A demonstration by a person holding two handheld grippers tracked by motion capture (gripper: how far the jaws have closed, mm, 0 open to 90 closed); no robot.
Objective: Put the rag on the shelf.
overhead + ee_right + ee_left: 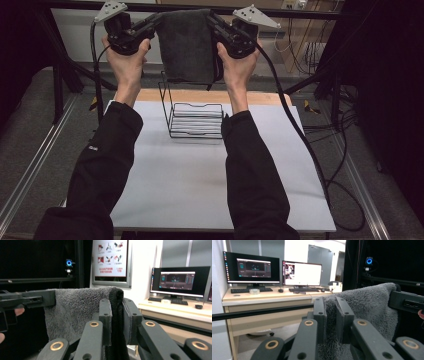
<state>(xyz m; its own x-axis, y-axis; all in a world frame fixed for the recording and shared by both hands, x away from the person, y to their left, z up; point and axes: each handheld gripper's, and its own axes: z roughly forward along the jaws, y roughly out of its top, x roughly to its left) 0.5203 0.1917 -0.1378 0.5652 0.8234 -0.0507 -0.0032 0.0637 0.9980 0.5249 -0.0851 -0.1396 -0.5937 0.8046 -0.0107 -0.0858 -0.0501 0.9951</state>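
Towel (186,47) held high at top centre of frame, above rack (192,117); left gripper (152,22) and right gripper (214,22) jaws pinched on its top corners. Risk: thin corner grip slipping, towel dropping crooked, missing rack.

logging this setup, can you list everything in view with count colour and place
towel: 1, dark grey, held up between both grippers above the rack
wire rack: 1, black, far middle of the table
table: 1, white top with wooden far edge
monitors: 2, black-framed, on a wooden desk in the background
poster: 1, white and red, on the wall
left gripper: 1, black, shut on the towel's left corner
right gripper: 1, black, shut on its right corner
sleeves: 2, black
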